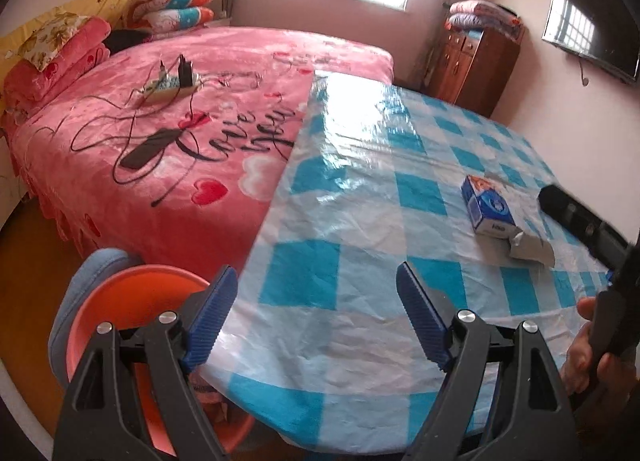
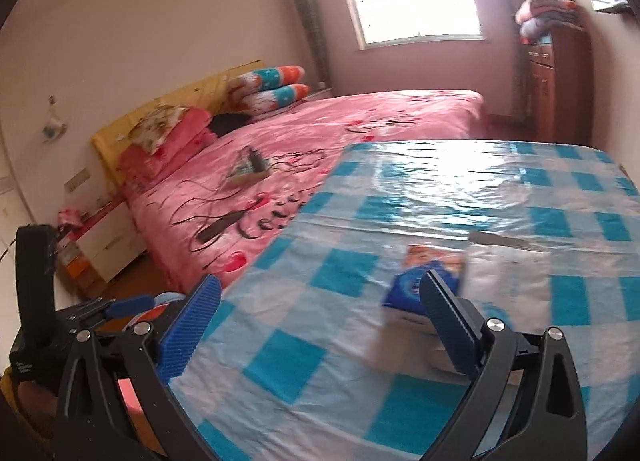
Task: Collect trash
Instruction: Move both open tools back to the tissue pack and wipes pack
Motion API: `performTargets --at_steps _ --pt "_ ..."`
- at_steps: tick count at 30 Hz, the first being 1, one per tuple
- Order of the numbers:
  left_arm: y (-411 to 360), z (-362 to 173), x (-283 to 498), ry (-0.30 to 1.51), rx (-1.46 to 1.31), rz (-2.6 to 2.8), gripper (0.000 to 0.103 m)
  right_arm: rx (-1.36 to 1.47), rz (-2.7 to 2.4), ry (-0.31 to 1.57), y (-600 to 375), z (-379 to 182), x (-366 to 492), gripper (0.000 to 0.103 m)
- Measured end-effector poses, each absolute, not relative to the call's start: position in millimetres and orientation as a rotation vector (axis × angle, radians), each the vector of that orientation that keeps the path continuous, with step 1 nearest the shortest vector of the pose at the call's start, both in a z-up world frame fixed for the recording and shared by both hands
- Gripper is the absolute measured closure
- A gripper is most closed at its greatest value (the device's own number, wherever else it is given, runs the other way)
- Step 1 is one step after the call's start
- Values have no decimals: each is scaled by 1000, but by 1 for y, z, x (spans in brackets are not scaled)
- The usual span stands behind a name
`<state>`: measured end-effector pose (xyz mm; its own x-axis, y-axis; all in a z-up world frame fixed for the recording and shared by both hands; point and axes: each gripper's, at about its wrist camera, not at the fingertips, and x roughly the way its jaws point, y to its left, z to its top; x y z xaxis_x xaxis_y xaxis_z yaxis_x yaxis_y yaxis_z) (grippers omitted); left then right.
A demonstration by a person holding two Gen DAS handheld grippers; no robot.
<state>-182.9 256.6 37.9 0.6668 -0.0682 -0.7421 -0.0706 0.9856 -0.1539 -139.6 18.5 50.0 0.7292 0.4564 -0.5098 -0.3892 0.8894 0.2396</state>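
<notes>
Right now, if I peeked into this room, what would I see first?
A big bed with a bright pink blanket fills the left side. Beside it stands a table in a blue-and-white checked cloth, with a small blue box on it. An orange bin waits below the table's near edge.

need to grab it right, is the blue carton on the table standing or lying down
Lying down: the blue carton rests flat on its broad side on the checked tablecloth, a crumpled foil piece at its near end.

Left gripper (image 1: pixel 316 311): black angular frame arms, round silver screws at pivots, blue ribbed fingers (image 1: pixel 210 321). Right gripper (image 2: pixel 320 325): same build, black arms, silver screws, blue ribbed fingers (image 2: pixel 188 335).
</notes>
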Motion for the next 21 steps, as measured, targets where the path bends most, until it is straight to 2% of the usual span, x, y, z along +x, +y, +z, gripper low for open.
performTargets --at_steps 21 --pt "179 47 -166 865 -23 -49 21 116 430 611 -39 46 -132 5"
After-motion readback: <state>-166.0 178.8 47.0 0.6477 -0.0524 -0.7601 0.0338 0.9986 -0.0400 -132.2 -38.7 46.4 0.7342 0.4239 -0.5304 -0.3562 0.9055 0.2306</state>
